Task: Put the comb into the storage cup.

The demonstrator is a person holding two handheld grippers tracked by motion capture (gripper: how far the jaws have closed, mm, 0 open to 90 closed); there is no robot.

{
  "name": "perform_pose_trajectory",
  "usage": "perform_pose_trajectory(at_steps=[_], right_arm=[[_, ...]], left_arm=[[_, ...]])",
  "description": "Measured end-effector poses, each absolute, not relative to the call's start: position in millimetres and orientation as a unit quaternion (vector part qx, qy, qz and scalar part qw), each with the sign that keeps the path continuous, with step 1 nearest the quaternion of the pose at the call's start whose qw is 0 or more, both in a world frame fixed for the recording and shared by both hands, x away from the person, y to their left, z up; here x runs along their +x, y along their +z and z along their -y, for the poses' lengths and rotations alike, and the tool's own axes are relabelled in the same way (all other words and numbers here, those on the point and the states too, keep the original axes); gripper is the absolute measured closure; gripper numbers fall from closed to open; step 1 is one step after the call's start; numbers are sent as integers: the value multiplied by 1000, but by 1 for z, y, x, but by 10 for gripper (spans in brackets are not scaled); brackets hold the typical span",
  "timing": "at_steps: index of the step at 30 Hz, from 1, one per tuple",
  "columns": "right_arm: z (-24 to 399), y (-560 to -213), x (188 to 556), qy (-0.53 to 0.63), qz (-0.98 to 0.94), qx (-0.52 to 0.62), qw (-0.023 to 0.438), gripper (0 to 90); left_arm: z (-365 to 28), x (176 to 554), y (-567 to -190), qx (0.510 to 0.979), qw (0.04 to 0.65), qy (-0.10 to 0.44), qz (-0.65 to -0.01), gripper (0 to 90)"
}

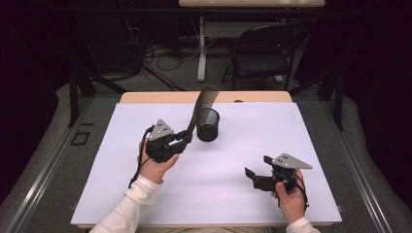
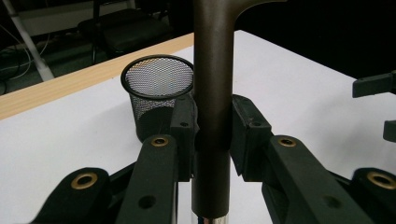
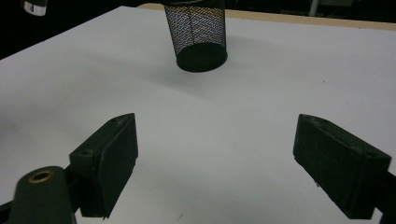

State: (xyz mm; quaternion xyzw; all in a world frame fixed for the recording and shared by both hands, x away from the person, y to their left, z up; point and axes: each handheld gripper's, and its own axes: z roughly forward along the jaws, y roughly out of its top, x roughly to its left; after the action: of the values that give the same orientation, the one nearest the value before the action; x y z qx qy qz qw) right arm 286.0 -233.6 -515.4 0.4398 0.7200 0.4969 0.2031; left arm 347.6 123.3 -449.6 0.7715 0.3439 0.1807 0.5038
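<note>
High view: the left gripper (image 1: 186,137), held in the left hand (image 1: 154,167), is clamped on the dark handle of a spatula (image 1: 201,108). Its long axis rises from the jaws toward one o'clock, and the perforated blade arches over the rim of the black mesh cup (image 1: 208,125), which stands upright just beside the gripper at two o'clock. The right gripper (image 1: 252,177), well apart at four o'clock from the cup, points toward nine o'clock with jaws spread and nothing between them. A white sheet (image 1: 233,155) covers the wooden table (image 1: 145,97); beyond it stand a dark chair (image 1: 262,53) and tangled cables on grey floor.

Left gripper view: the handle (image 2: 212,93) stands straight toward twelve o'clock, pinched between both pads, with the cup (image 2: 156,93) at ten o'clock behind.

Right gripper view: wide-apart jaws frame bare white sheet (image 3: 210,154); the cup (image 3: 200,35) stands at twelve o'clock.
</note>
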Motion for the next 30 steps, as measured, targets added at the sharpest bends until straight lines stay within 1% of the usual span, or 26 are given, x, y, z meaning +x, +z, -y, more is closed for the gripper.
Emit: perform_pose_trajectory(at_steps=[10, 30], right_arm=[[231, -506, 307, 497, -717, 459, 169, 141], [220, -495, 331, 494, -715, 474, 142, 141]], left_arm=[[-124, 347, -450, 770, 506, 182, -343, 726], [-126, 347, -452, 765, 513, 174, -347, 726]])
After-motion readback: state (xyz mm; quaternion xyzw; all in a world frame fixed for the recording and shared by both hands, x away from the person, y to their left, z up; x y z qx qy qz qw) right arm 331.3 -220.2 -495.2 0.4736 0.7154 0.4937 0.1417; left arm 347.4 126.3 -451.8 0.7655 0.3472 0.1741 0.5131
